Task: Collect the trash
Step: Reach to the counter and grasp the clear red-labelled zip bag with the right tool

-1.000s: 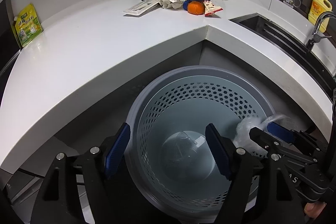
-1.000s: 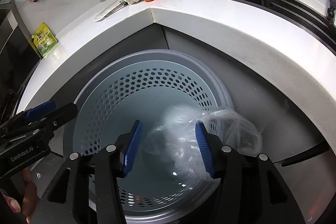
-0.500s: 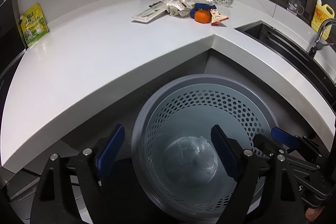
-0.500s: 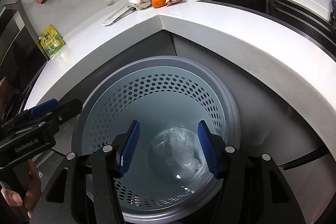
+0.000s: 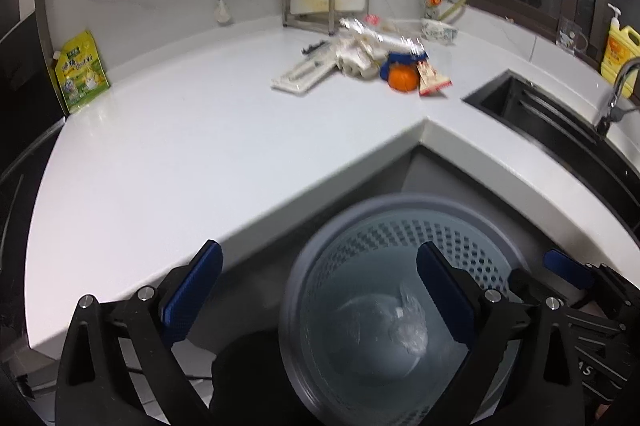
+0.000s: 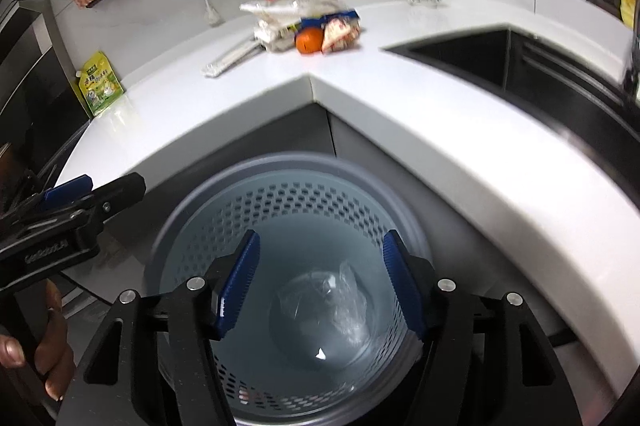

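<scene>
Below both tongs, at the floor of the perforated grey bin point(image 6: 288, 210), lies the crumpled clear plastic bag point(image 6: 340, 310). A second ago that bag hung between the blue pads of the right gripper point(image 6: 320, 286) at the bin's rim; now it sits loose on the bottom, touching neither tool. The right gripper's jaws have just been opening, stand moderately apart and carry nothing. The left gripper point(image 5: 320, 296) has likewise just been opening, its jaws now spread very wide and empty, one pad over the counter edge, the other over the bin. Both views show more counter than before; the bin looks smaller and lower.

The bag is a shapeless wad, no clear long axis; a thin twist of film stands up at its far side.

Beyond the tongs, on the white counter point(image 5: 200, 146), the remaining litter: wrappers point(image 5: 360, 46), an orange point(image 5: 402, 78), a red-and-white packet point(image 5: 430, 80).
</scene>
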